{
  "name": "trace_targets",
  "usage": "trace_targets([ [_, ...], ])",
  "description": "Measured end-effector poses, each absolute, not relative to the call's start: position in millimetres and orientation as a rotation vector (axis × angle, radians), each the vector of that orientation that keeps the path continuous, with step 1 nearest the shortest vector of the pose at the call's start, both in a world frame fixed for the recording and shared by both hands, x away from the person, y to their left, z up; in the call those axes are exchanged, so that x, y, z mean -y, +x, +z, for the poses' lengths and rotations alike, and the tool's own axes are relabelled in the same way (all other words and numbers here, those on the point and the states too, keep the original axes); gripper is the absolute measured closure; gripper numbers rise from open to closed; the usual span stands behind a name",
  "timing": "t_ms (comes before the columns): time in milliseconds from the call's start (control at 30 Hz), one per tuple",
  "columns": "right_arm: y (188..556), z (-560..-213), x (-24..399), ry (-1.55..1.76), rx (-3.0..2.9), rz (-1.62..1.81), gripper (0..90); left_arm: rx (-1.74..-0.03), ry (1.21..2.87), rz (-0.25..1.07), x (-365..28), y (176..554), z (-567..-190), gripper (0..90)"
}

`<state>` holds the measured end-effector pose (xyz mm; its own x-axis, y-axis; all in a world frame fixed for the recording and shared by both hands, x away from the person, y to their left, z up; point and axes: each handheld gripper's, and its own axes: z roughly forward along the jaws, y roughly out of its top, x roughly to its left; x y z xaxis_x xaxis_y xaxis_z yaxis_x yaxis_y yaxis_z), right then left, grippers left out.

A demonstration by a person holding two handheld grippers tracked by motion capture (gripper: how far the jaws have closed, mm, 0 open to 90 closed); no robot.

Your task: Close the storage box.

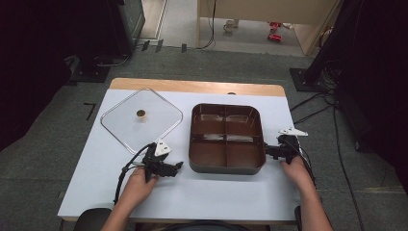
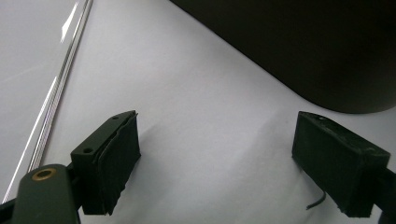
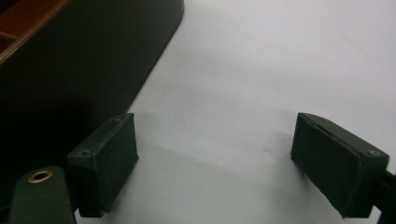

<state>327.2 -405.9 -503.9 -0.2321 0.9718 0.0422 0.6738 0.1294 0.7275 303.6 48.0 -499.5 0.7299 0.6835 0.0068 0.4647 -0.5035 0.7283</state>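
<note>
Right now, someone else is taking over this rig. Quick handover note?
Left gripper: open, nothing between the jaws, low over the table just left of the pot's near left corner.
Right gripper: open, empty, beside the pot's right side near its near corner.
Pot: dark, square, split into four compartments, uncovered, mid-table.
Lid: clear glass with a small round knob, lying flat on the table left of the pot, apart from it.
Done: nothing gripped; lid is off.
Left, likely: both grippers flank the pot, so the next step looks like taking hold of it, or fetching the lid.
</note>
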Motion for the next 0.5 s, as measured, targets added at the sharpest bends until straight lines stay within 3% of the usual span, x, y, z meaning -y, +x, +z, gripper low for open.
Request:
trace_targets([
  [500,327.2,-503.8,405.9,1.582,-1.968,0.888,14.1,-0.863,2.192,0.379,-48.1,303.8,-499.6,15.0],
])
